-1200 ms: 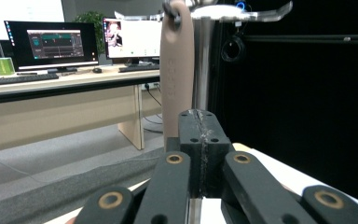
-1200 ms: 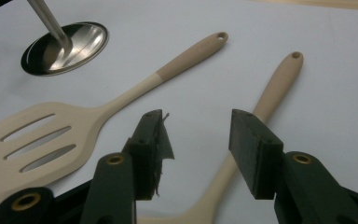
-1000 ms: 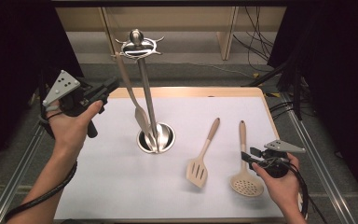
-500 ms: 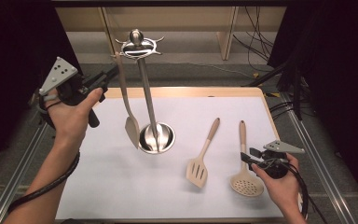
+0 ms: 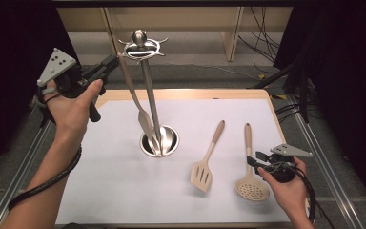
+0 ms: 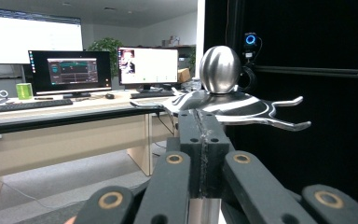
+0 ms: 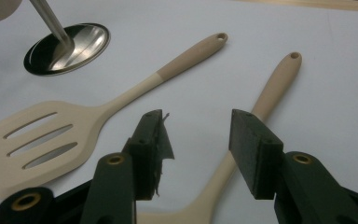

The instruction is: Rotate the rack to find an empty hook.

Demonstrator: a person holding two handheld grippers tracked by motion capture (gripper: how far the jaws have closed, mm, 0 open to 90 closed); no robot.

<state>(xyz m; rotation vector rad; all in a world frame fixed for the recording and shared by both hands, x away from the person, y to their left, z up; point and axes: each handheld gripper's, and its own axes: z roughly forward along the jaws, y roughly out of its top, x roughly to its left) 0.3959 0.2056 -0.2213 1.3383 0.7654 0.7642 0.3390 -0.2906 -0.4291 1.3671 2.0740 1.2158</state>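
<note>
A steel utensil stand [image 5: 148, 98] rises from its round base [image 5: 170, 139] on the white mat, with a ring of hooks [image 5: 140, 47] at its top. My left gripper [image 5: 112, 61] is up beside that ring and shut on the top of a steel-handled utensil [image 5: 132, 90], whose pale head hangs by the pole near the base. In the left gripper view the shut jaws [image 6: 201, 126] sit just before the hook ring [image 6: 242, 105]. My right gripper [image 5: 252, 160] stands open over the handle of a cream skimmer [image 5: 250, 186], with the handle [image 7: 270, 88] running between its jaws.
A cream slotted turner [image 5: 205, 167] lies on the mat [image 5: 100, 191] between the stand's base and the skimmer, close to the right gripper's left jaw. The mat covers a wooden table with metal rails on both sides. Cables lie on the floor beyond.
My left gripper has risen toward the stand's hook ring, carrying the utensil up; its head swung out left and back to the pole. The right gripper has stayed put.
</note>
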